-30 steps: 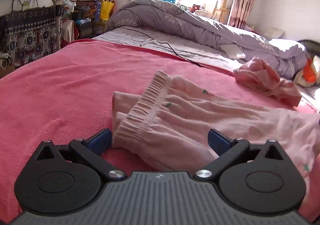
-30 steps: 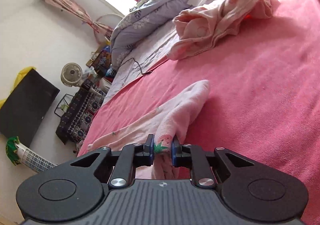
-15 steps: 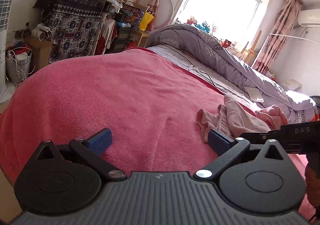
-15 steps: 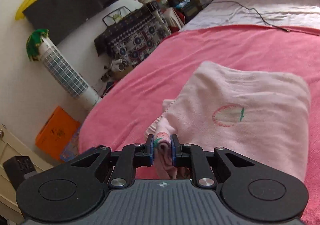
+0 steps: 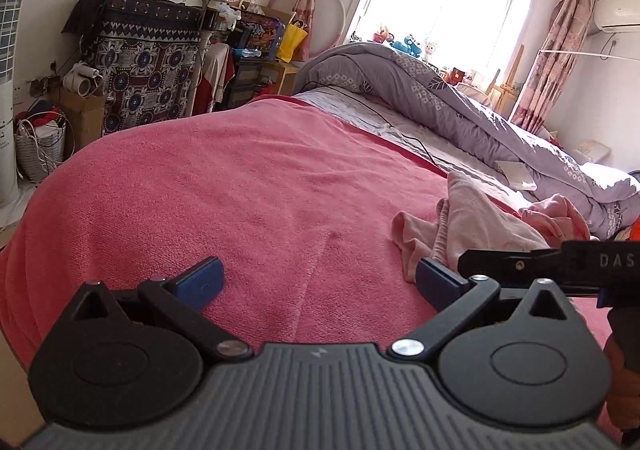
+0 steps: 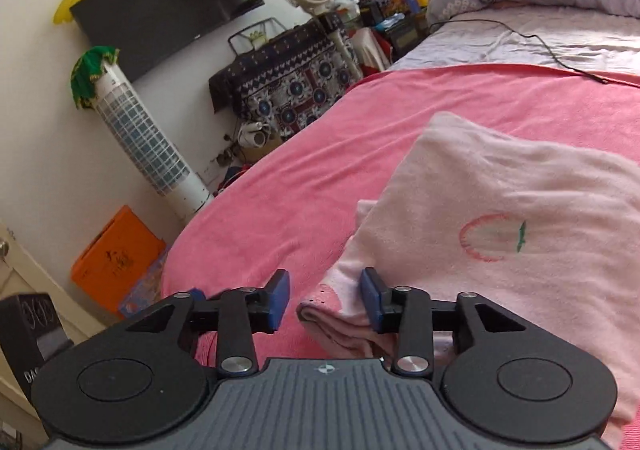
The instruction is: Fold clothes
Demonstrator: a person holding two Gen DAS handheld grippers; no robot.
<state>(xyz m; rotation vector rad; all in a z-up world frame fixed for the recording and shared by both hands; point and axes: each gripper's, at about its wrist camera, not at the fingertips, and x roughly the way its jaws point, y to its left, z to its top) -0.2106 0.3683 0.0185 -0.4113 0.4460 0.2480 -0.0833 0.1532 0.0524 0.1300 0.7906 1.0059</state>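
Bare pink blanket (image 5: 248, 185) stretches toward 11 o'clock beyond the wide-spread, empty left tool (image 5: 318, 282). The right tool (image 6: 324, 300) hangs parted, a folded edge of the pink garment (image 6: 520, 209) lying loose between its fingers.

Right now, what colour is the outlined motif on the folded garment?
Red-pink outline with a small green mark on the pale pink garment; the right wrist view shows it best.

Left gripper (image 5: 320, 282): jaws spread wide, blue pads far apart, nothing between them, pointing toward 12 o'clock.
Right gripper (image 6: 325, 300): jaws parted, blue pads apart with a gap on either side, gripping nothing.
Right gripper in the left wrist view (image 5: 552, 264): black body entering from 3 o'clock, level, just beyond the left gripper's right finger.
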